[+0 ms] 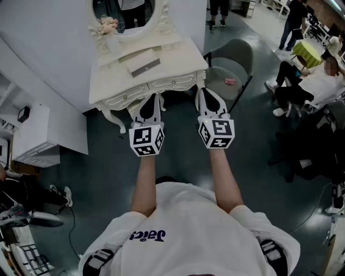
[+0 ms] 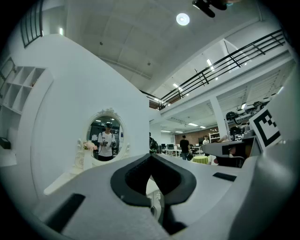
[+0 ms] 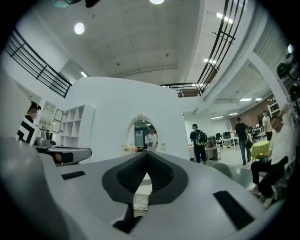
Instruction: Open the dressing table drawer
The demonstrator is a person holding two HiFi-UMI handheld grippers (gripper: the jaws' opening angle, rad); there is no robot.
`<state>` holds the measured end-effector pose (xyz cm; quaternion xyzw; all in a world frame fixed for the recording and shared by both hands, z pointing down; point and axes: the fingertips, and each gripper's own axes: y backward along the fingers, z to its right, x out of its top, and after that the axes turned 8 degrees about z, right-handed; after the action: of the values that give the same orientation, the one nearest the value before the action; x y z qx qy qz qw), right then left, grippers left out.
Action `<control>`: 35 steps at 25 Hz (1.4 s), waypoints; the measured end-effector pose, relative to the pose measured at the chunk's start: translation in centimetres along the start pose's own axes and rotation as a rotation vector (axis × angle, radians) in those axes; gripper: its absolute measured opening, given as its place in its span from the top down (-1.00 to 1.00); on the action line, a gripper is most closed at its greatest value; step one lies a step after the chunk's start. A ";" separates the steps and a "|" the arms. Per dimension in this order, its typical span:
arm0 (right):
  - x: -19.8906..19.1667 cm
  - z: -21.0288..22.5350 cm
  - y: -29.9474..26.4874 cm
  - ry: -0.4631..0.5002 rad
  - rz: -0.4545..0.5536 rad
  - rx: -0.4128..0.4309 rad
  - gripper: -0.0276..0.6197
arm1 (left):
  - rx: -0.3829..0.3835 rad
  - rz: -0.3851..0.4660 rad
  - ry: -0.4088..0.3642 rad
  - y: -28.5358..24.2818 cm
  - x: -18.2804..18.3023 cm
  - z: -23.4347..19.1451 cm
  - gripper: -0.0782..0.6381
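Two grippers are showing in the head view, held level side by side before the cream dressing table. The left gripper and the right gripper are pointing at its front edge. The drawer is sitting flush under the tabletop just beyond their tips, and contact cannot be made out. A grey box is lying on the tabletop below the oval mirror, and a grey chair is standing to the table's right. In the left gripper view, the left gripper is keeping its fingertips pressed together on nothing, facing the mirror. In the right gripper view, the right gripper is likewise closed and empty, aiming at the mirror.
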<state>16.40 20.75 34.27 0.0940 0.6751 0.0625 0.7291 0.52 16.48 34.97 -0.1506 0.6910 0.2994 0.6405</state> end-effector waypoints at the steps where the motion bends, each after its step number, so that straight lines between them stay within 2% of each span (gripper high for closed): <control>1: -0.2 0.4 -0.1 -0.003 -0.003 0.000 0.89 | -0.003 -0.002 0.001 -0.4 -0.2 0.3 0.75; 8: -3.1 0.5 -1.3 -0.051 -0.050 0.049 0.89 | -0.032 -0.026 0.013 -2.6 -2.0 1.0 0.75; 15: -4.0 1.3 -8.0 -0.064 -0.013 0.068 0.89 | -0.064 0.004 0.042 -9.3 -3.4 -1.5 0.75; 26: -6.3 0.5 -22.4 -0.031 -0.035 0.094 0.89 | -0.116 0.006 0.068 -21.7 -5.9 -9.1 0.75; 35: -11.0 -2.4 -34.1 -0.034 -0.071 0.152 0.89 | -0.082 -0.013 0.066 -28.3 -9.4 -18.6 0.75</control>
<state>11.90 -14.72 37.27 0.1263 0.6682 -0.0164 0.7330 3.80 -18.41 37.91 -0.1912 0.6979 0.3182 0.6125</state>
